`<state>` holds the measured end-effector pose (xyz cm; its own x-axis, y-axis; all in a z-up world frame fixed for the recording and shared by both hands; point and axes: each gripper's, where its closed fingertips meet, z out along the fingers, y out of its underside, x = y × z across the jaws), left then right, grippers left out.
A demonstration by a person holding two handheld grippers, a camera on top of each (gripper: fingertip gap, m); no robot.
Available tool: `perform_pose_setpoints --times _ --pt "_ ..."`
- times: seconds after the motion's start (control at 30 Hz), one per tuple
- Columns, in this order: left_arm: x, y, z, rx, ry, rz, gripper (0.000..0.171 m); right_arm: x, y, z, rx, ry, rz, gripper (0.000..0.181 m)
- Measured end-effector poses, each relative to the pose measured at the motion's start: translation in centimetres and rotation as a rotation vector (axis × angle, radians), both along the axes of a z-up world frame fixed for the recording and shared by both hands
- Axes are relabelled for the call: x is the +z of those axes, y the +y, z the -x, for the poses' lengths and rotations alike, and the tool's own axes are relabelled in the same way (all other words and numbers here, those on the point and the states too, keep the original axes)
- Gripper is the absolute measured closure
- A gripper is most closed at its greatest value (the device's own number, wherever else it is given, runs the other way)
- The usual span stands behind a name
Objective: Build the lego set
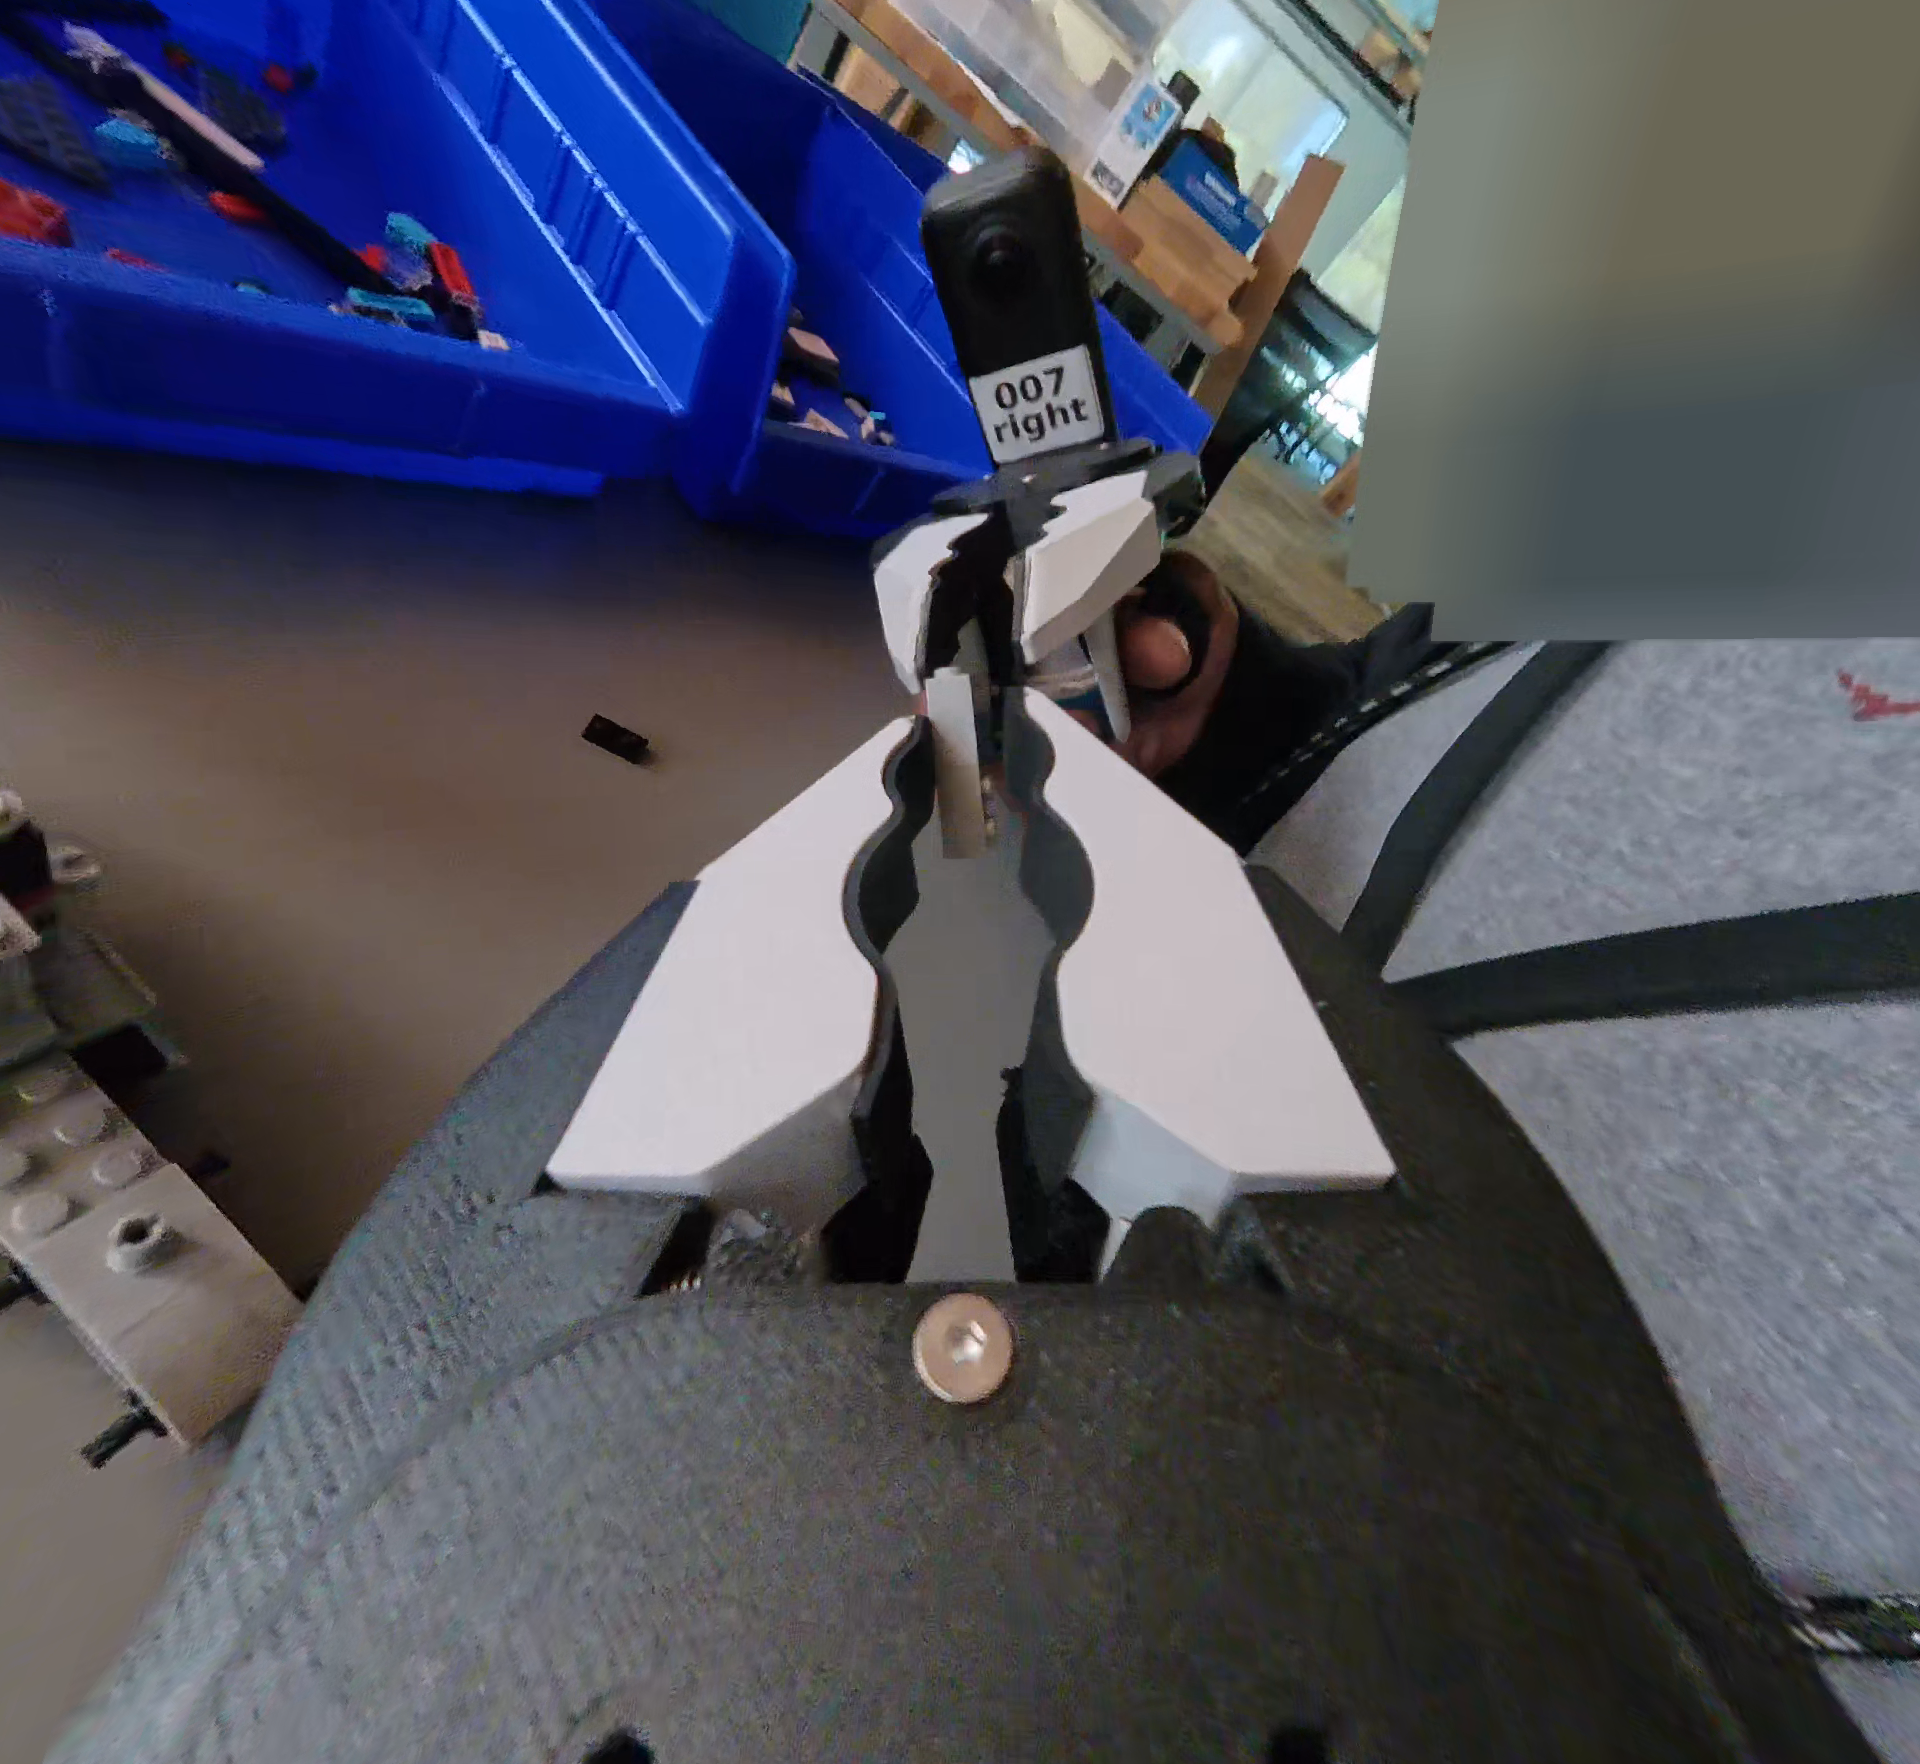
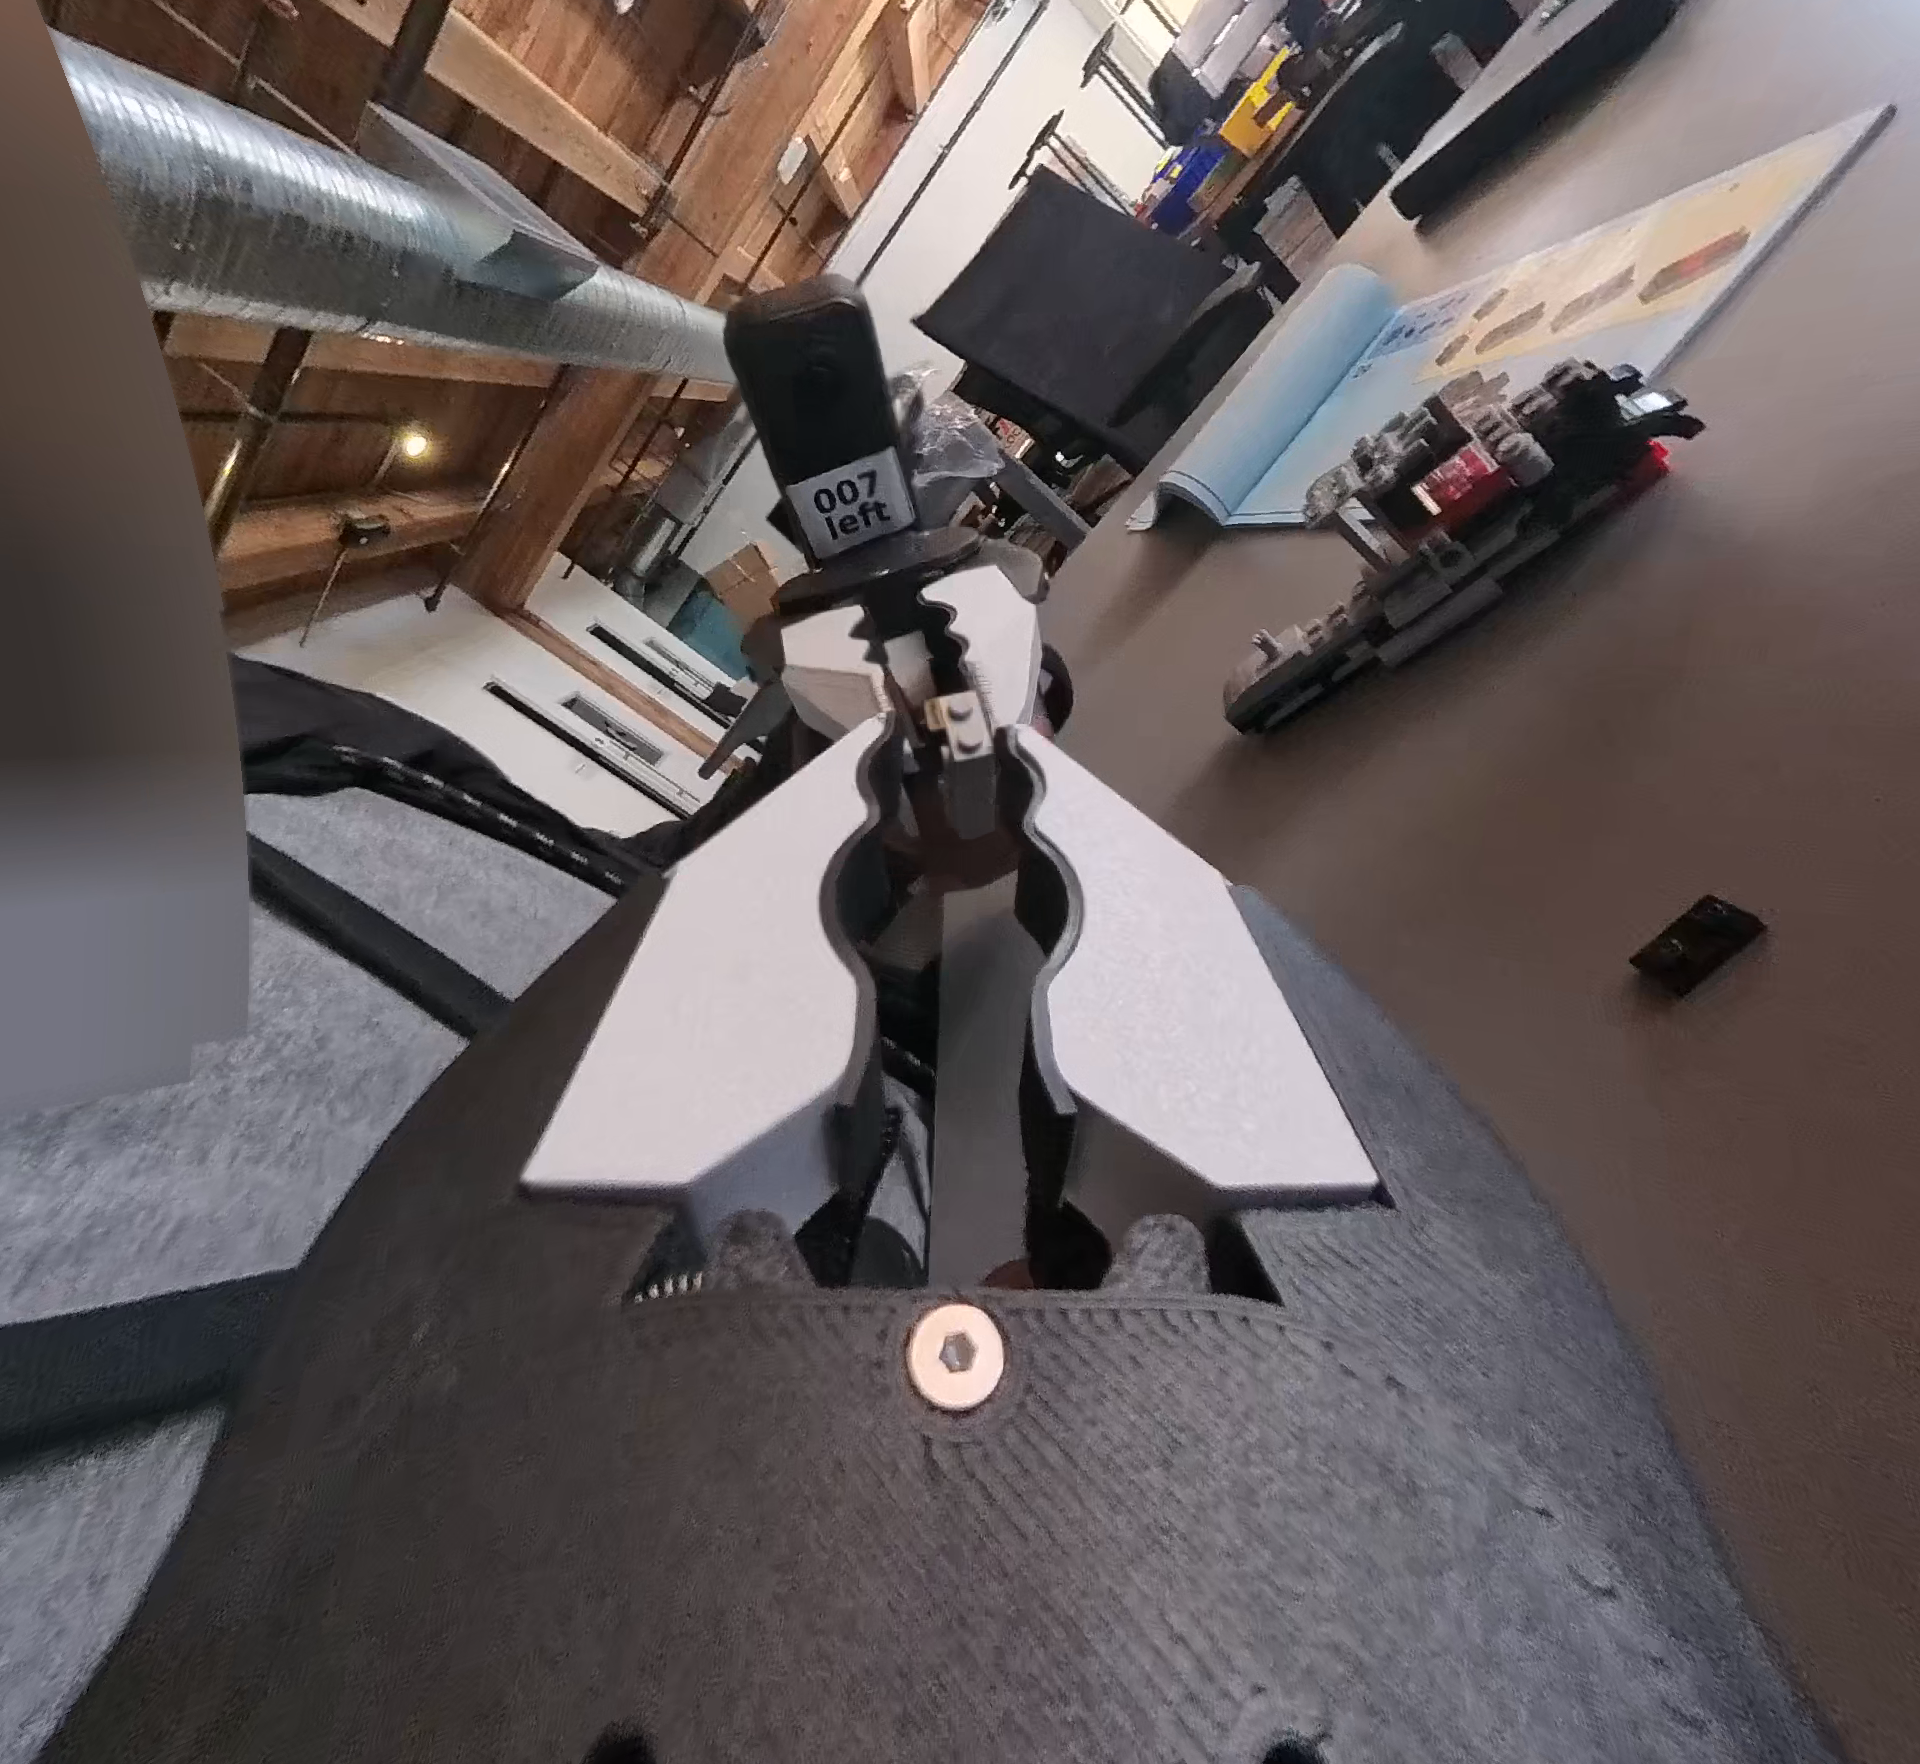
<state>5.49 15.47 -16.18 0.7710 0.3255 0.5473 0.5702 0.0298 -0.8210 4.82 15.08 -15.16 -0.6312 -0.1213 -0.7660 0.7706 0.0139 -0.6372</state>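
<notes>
My left gripper (image 1: 966, 727) and right gripper (image 2: 948, 743) meet tip to tip above the table's near edge. In the left wrist view the left gripper is shut on a small light grey plate (image 1: 956, 769), which stands on end between its tips. The right gripper (image 1: 992, 649) faces it, touching or nearly so. In the right wrist view the right gripper is shut on a small dark grey piece (image 2: 971, 795). It sits against a small light grey studded plate (image 2: 961, 722) at the left gripper (image 2: 935, 665). Whether the pieces are joined I cannot tell.
The partly built grey, black and red model (image 2: 1455, 551) stands on the brown table (image 2: 1558, 831), also showing at the left wrist view's left edge (image 1: 83, 1143). A loose black piece (image 1: 615, 738) (image 2: 1696, 943) lies nearby. Blue bins (image 1: 582, 187) hold loose pieces. An open instruction booklet (image 2: 1455, 312) lies beyond the model. Left and right tips are no more than a few centimetres apart.
</notes>
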Motion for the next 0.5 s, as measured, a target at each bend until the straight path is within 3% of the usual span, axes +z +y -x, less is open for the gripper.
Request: perform_pose_setpoints --times 0.5 --pt "-0.2 0.6 -1.5 -0.129 0.152 0.171 0.157 0.1 -0.1 -1.8 0.127 0.123 0.003 0.167"
